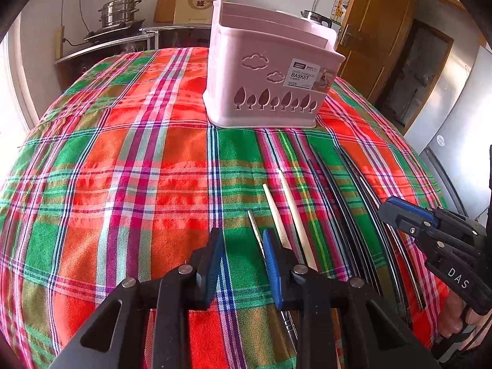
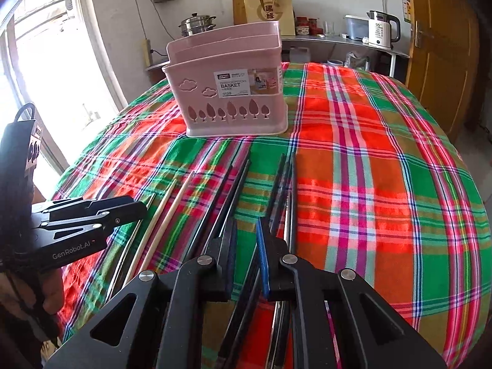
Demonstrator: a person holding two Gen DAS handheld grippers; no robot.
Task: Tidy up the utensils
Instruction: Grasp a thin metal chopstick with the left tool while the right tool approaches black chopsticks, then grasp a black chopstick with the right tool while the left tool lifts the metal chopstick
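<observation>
Left gripper (image 1: 243,264), nearest in its own view: blue-padded jaws stand partly apart over the plaid tablecloth (image 1: 123,160), nothing visibly pinched between them. A thin metal chopstick (image 1: 255,230) runs just inside the right-hand pad; contact cannot be told. Its lower end shows below the gripper body.

Right gripper (image 2: 246,255): jaws narrow, a small gap showing cloth between the pads. Black chopsticks (image 2: 233,184) pass beneath the left finger, and another dark pair (image 2: 284,178) with a metal one beside it runs under the right finger. Whether any stick is clamped cannot be told; the fingers hide the crossing.

Just beyond the left gripper lie two pale wooden chopsticks (image 1: 292,212), side by side, tips pointing away. To their right, black chopsticks fan out in long curves toward the table's right edge. All the sticks lie flat on the cloth, roughly parallel, in front of the basket.

Further back, the pink chopstick basket (image 1: 267,83) stands upright on the cloth, label and tree cut-outs facing the cameras, well apart from both grippers. Nothing shows above its rim.

Far: steamer pot (image 1: 120,10) on a stove against the wall, brown paper bag (image 2: 276,12), white electric kettle (image 2: 382,29) on a shelf, wooden door (image 2: 436,61) at right, bright window (image 2: 46,70) at left.
</observation>
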